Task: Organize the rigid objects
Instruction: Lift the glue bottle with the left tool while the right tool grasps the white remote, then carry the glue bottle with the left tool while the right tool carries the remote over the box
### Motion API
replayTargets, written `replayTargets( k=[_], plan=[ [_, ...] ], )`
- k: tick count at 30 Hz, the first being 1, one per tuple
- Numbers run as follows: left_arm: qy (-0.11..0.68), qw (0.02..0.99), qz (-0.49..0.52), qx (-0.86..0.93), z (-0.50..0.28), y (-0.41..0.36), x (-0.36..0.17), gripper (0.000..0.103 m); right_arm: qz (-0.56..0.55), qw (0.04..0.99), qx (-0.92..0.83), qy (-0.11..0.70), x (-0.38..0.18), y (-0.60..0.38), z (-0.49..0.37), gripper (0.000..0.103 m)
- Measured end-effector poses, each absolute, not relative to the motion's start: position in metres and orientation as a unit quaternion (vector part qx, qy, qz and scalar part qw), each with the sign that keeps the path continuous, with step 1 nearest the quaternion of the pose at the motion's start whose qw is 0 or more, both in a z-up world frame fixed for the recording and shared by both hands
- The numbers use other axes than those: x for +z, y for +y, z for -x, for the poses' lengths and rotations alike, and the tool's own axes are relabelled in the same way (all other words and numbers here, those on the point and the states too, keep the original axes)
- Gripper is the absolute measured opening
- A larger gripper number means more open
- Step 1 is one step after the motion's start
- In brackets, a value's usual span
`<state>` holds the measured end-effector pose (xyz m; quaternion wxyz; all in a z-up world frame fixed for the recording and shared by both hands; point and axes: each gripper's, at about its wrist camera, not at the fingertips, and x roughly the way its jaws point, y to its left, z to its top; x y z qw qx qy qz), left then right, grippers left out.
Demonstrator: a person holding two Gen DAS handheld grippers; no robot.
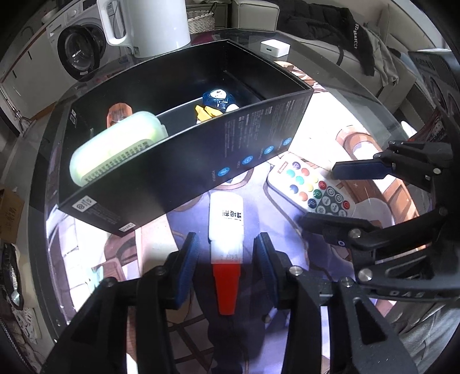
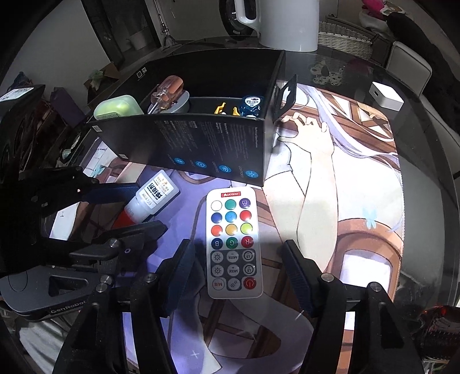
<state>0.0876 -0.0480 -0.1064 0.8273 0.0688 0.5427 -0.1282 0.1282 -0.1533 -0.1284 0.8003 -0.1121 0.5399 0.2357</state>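
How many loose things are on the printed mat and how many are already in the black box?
On the mat: 2 — white remote control, white red-capped bottle.
In the black cardboard box: 4 — pale green case, orange-handled screwdriver, yellow clips, blue toy.
Total: 6

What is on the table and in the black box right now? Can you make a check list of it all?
Surface: glass table with an anime picture mat.
Job's things: black box holding a green case, orange-handled screwdriver, blue toy figure and yellow piece; glue bottle with red cap and remote control lie on the mat.
Clutter: white kettle, small white box.
Grippers: left gripper open around the bottle; right gripper open around the remote.
Cables: nothing seen.
Surroundings: washing machine, wicker basket, dark jacket.
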Motion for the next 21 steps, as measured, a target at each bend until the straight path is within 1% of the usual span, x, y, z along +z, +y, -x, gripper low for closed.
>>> replayTargets(
  k=[1,2,3,9,13,16,21],
  plan=[
    [0.542,0.827,-0.07,-0.129,-0.087,-0.049,-0.106,0.02,0.127,0.801,0.232,0.537,-0.129,-0.15,-0.128,0.056],
    [0.544,0.826,-0.067,-0.131,-0.087,-0.049,-0.105,0.02,0.14,0.802,0.23,0.533,-0.129,-0.145,-0.123,0.042],
    [0.545,0.825,-0.065,-0.134,-0.087,-0.049,-0.105,0.019,0.155,0.803,0.231,0.528,-0.128,-0.14,-0.119,0.039],
    [0.537,0.829,-0.067,-0.138,-0.085,-0.051,-0.101,0.019,0.165,0.796,0.241,0.531,-0.128,-0.134,-0.113,0.039],
    [0.504,0.847,-0.076,-0.15,-0.079,-0.053,-0.085,0.019,0.15,0.805,0.245,0.519,-0.12,-0.137,-0.11,0.039],
    [0.47,0.866,-0.075,-0.155,-0.073,-0.051,-0.068,0.019,0.128,0.825,0.252,0.489,-0.099,-0.143,-0.108,0.039],
    [0.385,0.906,-0.056,-0.168,-0.057,-0.044,-0.029,0.019,0.092,0.866,0.267,0.413,-0.058,-0.148,-0.099,0.039]
  ],
)
